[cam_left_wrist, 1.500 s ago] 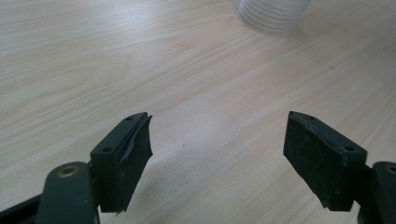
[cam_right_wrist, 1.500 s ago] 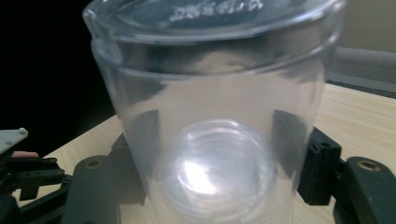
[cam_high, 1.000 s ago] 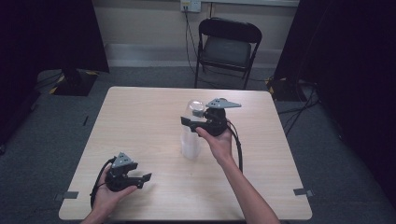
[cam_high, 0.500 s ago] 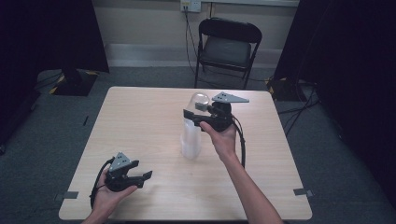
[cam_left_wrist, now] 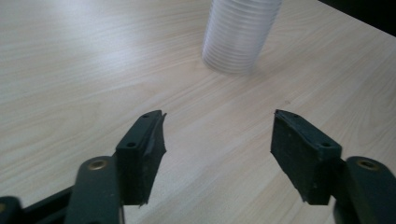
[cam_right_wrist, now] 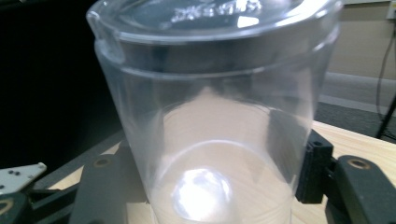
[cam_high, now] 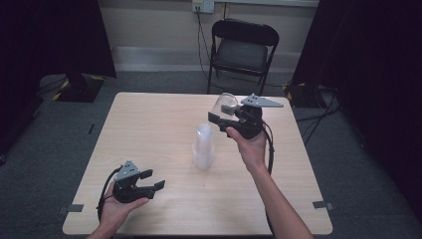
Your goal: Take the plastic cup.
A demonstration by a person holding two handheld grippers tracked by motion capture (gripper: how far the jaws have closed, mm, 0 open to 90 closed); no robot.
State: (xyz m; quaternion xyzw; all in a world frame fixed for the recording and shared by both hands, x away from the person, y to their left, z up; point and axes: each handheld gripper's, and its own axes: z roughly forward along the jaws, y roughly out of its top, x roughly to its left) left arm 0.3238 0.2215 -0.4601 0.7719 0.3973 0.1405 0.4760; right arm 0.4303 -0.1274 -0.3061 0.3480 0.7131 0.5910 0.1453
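Holding scene: a table [cam_high: 149,129] carried the work, with a chair [cam_high: 244,47] beyond its far edge.
Stack: cups [cam_high: 203,147] stood upright near the table's middle; their ribbed base [cam_left_wrist: 238,35] lay ahead of the left jaws.
Right gripper [cam_high: 224,117]: raised above the table, jaws clamped on one clear cup [cam_right_wrist: 210,116], just beyond the stack.
Left gripper [cam_left_wrist: 217,140]: low at the near left, jaws spread wide, gripping nothing.

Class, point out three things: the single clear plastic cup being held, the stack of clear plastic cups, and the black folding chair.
Single clear plastic cup [cam_right_wrist: 219,140], right gripper view, side wall.
Stack of clear plastic cups [cam_high: 203,147], high view, side.
Black folding chair [cam_high: 241,52], high view, seat.
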